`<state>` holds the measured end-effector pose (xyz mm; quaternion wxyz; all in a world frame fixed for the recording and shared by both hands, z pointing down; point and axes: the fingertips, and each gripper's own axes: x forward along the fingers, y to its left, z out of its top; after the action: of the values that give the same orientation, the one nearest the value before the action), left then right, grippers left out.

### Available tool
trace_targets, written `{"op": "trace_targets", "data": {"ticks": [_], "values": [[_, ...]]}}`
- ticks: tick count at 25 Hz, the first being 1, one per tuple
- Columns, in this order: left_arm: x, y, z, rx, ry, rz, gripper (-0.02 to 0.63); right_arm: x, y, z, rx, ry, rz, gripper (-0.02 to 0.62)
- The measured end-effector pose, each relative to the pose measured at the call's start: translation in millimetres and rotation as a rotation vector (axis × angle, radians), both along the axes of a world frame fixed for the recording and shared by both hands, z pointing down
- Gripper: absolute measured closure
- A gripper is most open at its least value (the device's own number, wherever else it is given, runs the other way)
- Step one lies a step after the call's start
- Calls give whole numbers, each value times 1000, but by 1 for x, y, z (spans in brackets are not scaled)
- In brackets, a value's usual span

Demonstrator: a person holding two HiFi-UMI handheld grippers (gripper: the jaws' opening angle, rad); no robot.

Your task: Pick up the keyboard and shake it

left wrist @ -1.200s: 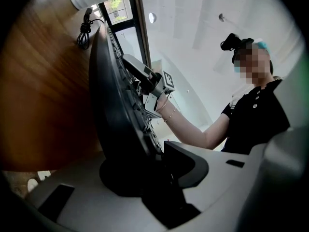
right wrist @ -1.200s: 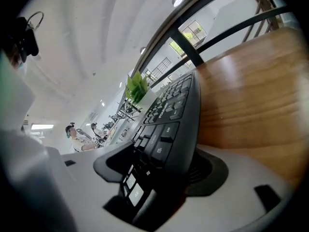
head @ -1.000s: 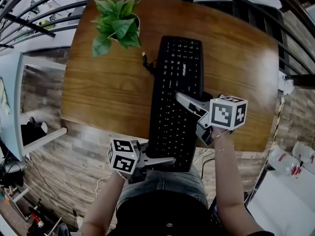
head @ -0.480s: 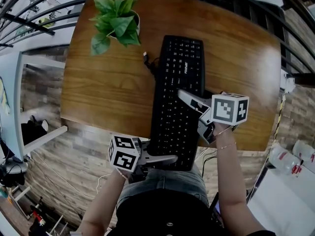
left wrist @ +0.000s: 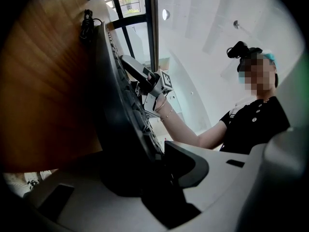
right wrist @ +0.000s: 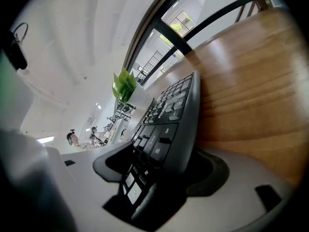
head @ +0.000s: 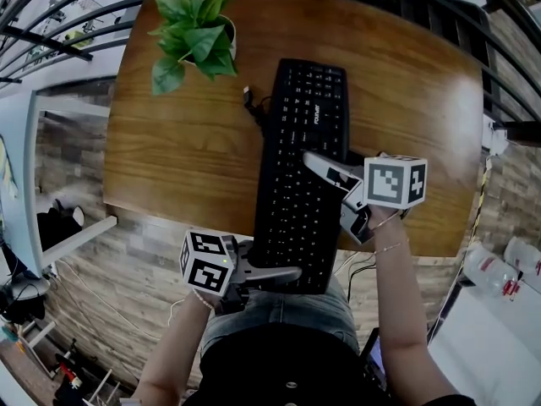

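The black keyboard [head: 300, 167] lies lengthwise over the wooden table [head: 186, 150], and its near end reaches past the table's front edge. My left gripper [head: 292, 276] is shut on that near end; in the left gripper view the keyboard [left wrist: 120, 120] stands edge-on between the jaws of that gripper [left wrist: 164, 173]. My right gripper [head: 314, 163] is shut on the keyboard's right long edge, one jaw over the keys and the other beneath. The right gripper view shows the keyboard's keys [right wrist: 169, 115] pinched in that gripper [right wrist: 159, 173].
A potted green plant [head: 194, 36] stands at the table's far left corner. The keyboard's cable [head: 254, 108] lies coiled beside its left edge. Dark railings run behind the table. My own legs are just below the table's front edge.
Both grips hold as before. The keyboard and the left gripper's marker cube have shifted only slightly in the picture.
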<state>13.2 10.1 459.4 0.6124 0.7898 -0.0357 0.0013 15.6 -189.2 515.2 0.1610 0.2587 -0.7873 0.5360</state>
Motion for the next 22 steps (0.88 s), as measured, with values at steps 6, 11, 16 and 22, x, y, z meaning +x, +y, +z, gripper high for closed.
{"op": "trace_targets", "data": {"ticks": [6,11,16,22], "values": [[-1,0,9,6,-45,-2,466,23,9,-1,-19,9,20,302],[-1,0,22,6,-85,-5,466,40,26,-7,35,67,35,302],[-1,0,35,-29,-130,-15,466,30,47,-18,96,69,-12,302],[0,0,54,-107,-158,-32,468,28,52,-21,171,112,-36,302]]}}
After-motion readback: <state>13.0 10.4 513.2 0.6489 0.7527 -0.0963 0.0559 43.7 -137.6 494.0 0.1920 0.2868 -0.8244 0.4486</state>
